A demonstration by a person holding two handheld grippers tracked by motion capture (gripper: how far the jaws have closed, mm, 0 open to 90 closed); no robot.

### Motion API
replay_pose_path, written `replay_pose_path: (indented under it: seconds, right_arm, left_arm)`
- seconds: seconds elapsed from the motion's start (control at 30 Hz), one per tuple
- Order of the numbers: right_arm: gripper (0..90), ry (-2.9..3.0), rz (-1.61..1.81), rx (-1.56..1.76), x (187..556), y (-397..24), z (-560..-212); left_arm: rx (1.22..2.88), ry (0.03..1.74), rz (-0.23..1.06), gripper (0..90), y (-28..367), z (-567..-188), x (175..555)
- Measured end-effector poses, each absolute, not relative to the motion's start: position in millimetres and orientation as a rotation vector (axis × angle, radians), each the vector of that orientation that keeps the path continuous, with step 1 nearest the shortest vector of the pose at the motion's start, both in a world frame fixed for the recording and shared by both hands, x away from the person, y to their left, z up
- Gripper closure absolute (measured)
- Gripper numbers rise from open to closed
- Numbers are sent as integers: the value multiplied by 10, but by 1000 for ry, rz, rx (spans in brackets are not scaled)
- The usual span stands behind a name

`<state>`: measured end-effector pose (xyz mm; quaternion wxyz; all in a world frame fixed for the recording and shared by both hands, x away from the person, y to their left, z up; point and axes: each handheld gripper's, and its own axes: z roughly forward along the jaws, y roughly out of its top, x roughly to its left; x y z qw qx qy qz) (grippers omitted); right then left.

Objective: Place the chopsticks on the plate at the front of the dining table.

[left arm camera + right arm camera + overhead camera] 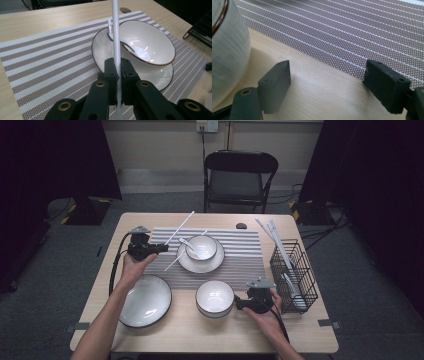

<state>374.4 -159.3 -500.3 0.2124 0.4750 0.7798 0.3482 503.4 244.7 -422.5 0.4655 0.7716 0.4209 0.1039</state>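
My left gripper (161,248) hovers over the left edge of the striped placemat (235,262), shut on a long white chopstick (181,227) that slants up to the right. In the left gripper view the jaws (118,68) pinch that chopstick (116,37) in front of a white bowl (150,42) on its saucer (163,75); a white spoon (136,51) lies in the bowl. My right gripper (239,304) rests low by the table's front, open beside a second white bowl (215,297). Between its pads (327,75) there is bare wood, with that bowl (227,50) at the left.
A large white plate (145,301) sits at the front left. A black wire basket (295,272) with white utensils stands at the right edge. A small dark object (241,226) lies behind the placemat. A folding chair (239,175) stands beyond the table.
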Motion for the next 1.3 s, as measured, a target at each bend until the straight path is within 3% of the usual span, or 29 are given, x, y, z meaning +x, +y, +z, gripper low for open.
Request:
replay_pose_path:
  seconds: [1.3]
  right_arm:
    - [204, 2166, 951, 1305, 3739, -1583, -5006]
  left_arm:
    - [2032, 1165, 169, 856, 2302, -4637, 5273]
